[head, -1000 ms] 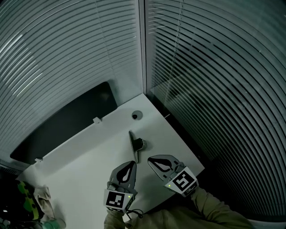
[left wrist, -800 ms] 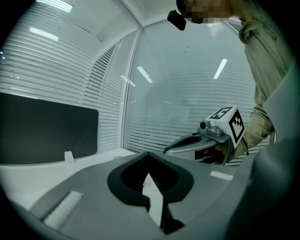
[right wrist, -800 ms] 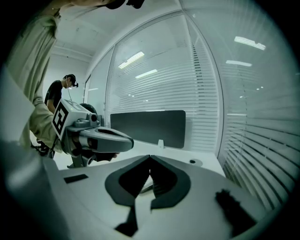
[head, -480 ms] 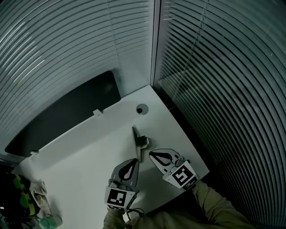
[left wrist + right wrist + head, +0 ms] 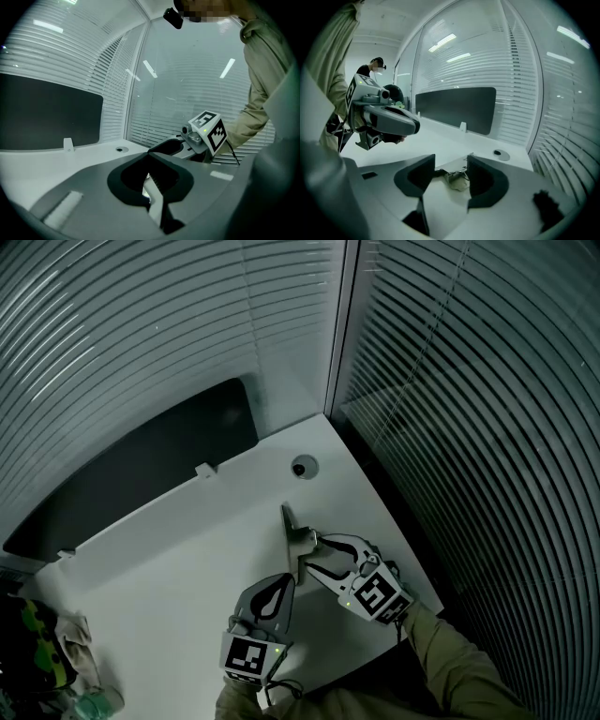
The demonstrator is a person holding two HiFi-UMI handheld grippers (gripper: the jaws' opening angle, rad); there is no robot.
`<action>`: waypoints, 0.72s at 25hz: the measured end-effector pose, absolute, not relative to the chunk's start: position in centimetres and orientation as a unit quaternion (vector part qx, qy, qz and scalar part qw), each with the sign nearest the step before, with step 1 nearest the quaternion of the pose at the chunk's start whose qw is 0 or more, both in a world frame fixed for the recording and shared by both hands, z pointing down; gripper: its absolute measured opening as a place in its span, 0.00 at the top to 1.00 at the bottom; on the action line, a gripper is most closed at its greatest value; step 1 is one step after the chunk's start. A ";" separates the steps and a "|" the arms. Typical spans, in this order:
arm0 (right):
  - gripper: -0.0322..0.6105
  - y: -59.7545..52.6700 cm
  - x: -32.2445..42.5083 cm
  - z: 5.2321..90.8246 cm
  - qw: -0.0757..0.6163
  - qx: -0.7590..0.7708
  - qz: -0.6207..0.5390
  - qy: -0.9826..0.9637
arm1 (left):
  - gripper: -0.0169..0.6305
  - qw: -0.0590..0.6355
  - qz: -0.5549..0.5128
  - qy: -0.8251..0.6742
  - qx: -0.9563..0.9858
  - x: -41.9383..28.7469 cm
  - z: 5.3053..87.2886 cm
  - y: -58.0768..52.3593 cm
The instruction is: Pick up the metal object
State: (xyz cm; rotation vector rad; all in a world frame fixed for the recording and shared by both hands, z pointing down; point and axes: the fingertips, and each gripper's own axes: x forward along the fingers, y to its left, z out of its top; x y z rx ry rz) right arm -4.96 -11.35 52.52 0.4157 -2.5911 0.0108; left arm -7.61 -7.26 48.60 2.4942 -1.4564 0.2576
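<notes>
All views are dim and bluish. Light strips point(image 5: 229, 68) glare in the glass point(image 5: 187, 89) above the bench point(image 5: 169, 568). Blinds point(image 5: 122, 343) behind it bow from fisheye distortion.

Part of metal object point(image 5: 457, 179) hidden by right gripper point(image 5: 451, 158), pale bundle point(image 5: 82, 664) cut off at lower-left edge

walls: slatted blinds point(image 5: 131, 324) | white desk point(image 5: 169, 568) | dark panel point(image 5: 141, 479), perhaps a divider

1. This looked like an office, seen at a corner of the room.
2. A white desk point(image 5: 159, 568) had a round cable port point(image 5: 303, 467) and a dark divider screen point(image 5: 141, 479) along its back edge.
3. Slatted blinds point(image 5: 141, 324) covered the glass walls, and strip lights point(image 5: 443, 42) shone above.
</notes>
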 end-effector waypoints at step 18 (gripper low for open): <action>0.47 -13.7 -7.1 58.1 0.380 -0.007 -0.038 -0.924 | 0.96 0.149 0.094 -0.503 0.846 -7.7 49.3 -6.7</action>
